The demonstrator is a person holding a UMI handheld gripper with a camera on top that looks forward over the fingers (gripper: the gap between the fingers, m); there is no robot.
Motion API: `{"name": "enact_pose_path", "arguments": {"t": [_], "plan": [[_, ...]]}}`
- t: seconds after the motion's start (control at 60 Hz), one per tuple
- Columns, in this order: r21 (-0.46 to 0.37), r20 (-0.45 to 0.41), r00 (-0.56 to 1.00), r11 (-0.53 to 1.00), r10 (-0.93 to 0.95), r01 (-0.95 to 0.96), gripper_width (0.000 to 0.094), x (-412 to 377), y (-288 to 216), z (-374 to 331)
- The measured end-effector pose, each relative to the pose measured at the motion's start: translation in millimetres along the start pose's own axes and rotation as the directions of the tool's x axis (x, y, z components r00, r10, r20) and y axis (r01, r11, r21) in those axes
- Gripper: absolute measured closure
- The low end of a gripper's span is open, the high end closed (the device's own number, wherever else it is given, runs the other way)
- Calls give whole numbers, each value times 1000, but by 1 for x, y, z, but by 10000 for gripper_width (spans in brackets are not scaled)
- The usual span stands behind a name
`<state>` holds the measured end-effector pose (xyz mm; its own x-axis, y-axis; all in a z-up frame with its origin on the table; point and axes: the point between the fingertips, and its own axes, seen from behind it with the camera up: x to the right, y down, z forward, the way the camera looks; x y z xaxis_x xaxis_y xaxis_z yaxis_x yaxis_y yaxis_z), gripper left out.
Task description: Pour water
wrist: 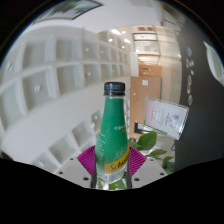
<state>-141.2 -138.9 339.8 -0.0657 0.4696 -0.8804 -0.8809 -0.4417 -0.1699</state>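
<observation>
My gripper grasps a green plastic bottle, black cap at twelve o'clock. White shelving stands at ten o'clock

White cubby shelving, contents unclear.

The way straight ahead is blocked by a green bottle, which is held upright between the fingers and fills the gap between them. To the left, a white shelving unit closes off that side. To the right, a sign board and green leaves stand near the bottle. Open room is seen above and beyond the bottle's dark cap.
</observation>
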Motion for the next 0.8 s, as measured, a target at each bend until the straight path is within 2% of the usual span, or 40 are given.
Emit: {"name": "enact_pose_path", "arguments": {"t": [0.183,0.233,0.35,0.417,0.517,0.617,0.65,0.667,0.8], "plan": [[123,74,901,893,428,-434,535,67,-84,-27],[177,70,864,846,499,-503,535,94,-102,-35],[219,79,815,788,574,-576,537,119,-124,-54],[227,65,821,792,568,-566,536,124,-124,-55],[207,63,815,791,577,-576,537,113,-122,-66],[178,25,855,839,518,-514,538,105,-124,-51],[167,13,882,869,471,-466,535,86,-124,-75],[162,2,899,887,437,-432,538,90,-123,-53],[112,-86,996,994,24,-14,536,34,-143,-47]]}}
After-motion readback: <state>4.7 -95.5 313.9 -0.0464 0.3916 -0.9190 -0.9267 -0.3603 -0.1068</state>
